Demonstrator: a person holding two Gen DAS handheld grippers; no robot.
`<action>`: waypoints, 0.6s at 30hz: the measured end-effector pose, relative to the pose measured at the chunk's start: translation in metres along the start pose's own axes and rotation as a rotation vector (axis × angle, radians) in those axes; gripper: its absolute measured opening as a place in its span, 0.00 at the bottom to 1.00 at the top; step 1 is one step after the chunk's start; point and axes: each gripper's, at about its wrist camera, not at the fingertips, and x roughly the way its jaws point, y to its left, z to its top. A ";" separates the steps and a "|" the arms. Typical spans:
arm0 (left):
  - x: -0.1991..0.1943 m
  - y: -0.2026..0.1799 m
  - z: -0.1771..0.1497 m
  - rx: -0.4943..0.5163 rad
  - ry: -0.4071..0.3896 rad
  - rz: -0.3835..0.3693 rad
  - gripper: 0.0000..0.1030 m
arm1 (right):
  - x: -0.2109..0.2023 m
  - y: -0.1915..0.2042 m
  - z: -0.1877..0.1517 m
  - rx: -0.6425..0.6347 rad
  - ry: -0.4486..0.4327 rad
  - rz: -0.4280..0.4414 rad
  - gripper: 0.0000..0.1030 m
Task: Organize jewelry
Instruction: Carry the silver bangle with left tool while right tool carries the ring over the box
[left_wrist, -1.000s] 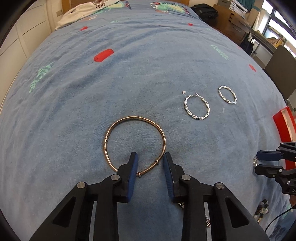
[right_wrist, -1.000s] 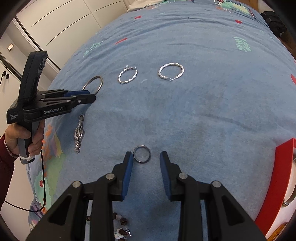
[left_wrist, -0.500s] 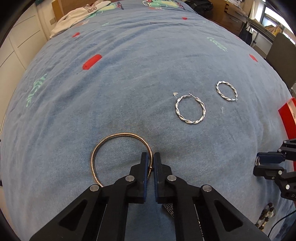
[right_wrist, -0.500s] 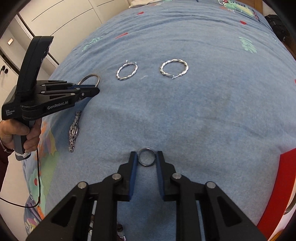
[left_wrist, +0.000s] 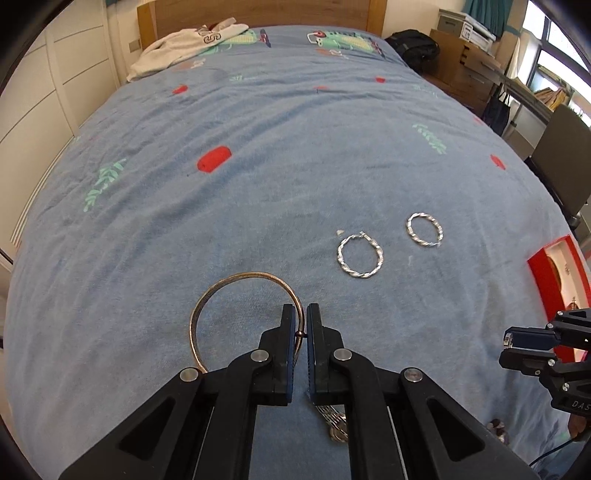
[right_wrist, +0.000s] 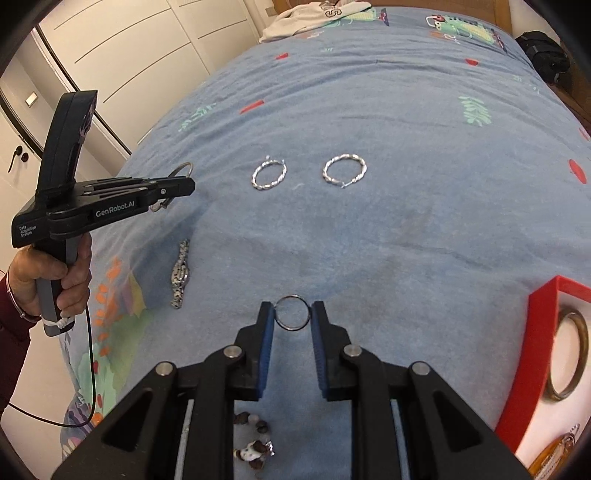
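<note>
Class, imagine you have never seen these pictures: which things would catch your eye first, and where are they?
The left gripper, low in its view, is shut on a thin bangle. The right gripper pinches a small ring between its pads. Beyond them, two twisted silver hoops lie side by side on the blue bedspread, with a red box at the right edge.

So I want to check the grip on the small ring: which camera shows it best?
The right wrist view. There the small ring stands front and centre, pinched between the right gripper pads. In the left wrist view, only that gripper's tip shows at the right edge; the ring itself cannot be made out.
</note>
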 end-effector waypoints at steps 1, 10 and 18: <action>-0.006 0.000 -0.002 0.000 -0.006 -0.002 0.06 | -0.005 0.002 0.001 0.002 -0.009 -0.002 0.19; -0.062 -0.040 0.004 0.035 -0.070 -0.052 0.06 | -0.080 -0.010 -0.013 0.025 -0.110 -0.056 0.19; -0.086 -0.091 0.009 0.078 -0.102 -0.112 0.06 | -0.139 -0.053 -0.031 0.071 -0.167 -0.145 0.19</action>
